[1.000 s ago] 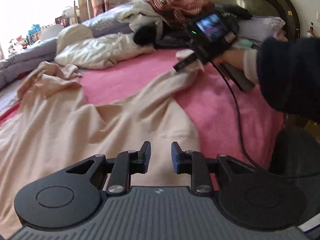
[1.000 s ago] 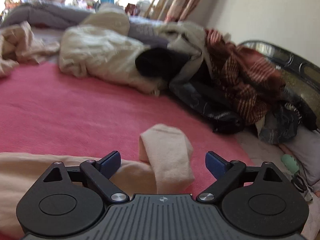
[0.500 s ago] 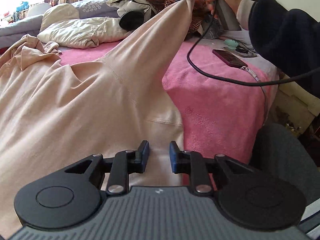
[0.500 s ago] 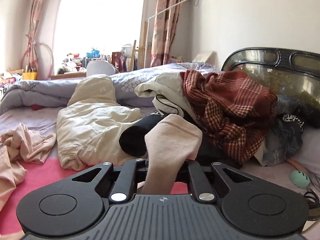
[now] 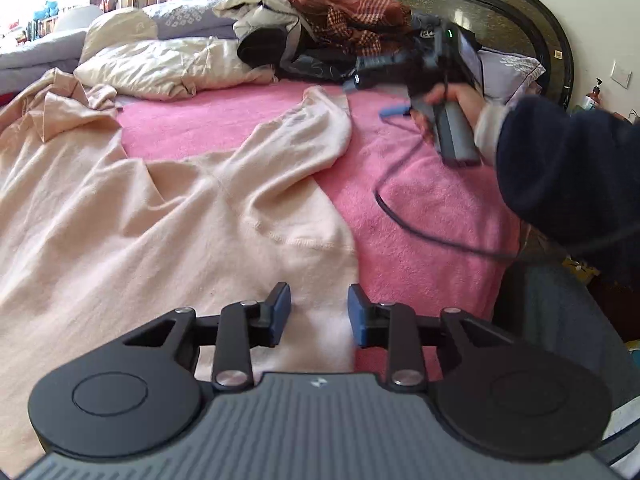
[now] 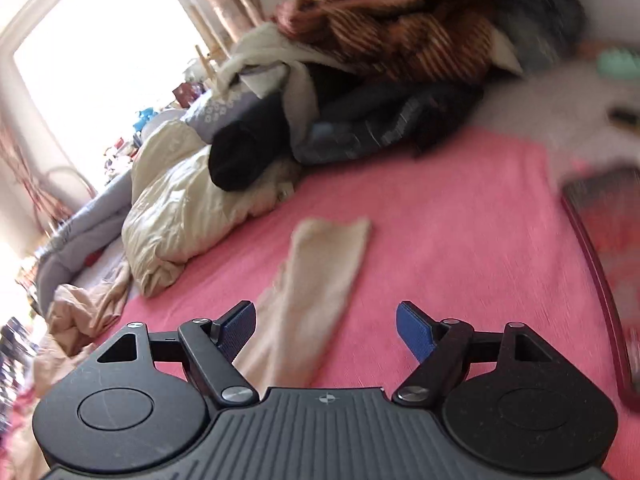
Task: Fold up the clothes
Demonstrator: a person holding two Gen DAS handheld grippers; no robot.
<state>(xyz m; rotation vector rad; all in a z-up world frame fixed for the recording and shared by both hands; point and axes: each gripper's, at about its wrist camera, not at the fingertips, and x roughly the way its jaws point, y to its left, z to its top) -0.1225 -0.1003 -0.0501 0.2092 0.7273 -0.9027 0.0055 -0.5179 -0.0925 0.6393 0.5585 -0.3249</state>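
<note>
A beige long-sleeved garment (image 5: 140,220) lies spread over the pink blanket (image 5: 420,208). Its sleeve (image 5: 316,136) stretches out toward the headboard. My left gripper (image 5: 319,304) hovers low over the garment's hem; its jaws are opening, the cloth lies under the gap and the pads do not press on it. In the right wrist view the sleeve (image 6: 320,276) lies flat just ahead of my right gripper (image 6: 326,320), whose jaws are opening wide with nothing gripped. The left wrist view shows that right gripper (image 5: 372,96) blurred, held in a hand (image 5: 460,100) beyond the sleeve's cuff.
A heap of clothes (image 5: 344,20) and a cream duvet (image 5: 168,64) lie at the dark headboard (image 5: 500,8). A black cable (image 5: 400,216) trails across the blanket from the right gripper. A dark-red phone (image 6: 600,260) lies at the right. The bed edge is at the right.
Half a second ago the right gripper held the sleeve lifted high; now it has let go, rolled and swung aside, and the sleeve lies flat. The left jaws stand a little wider.
</note>
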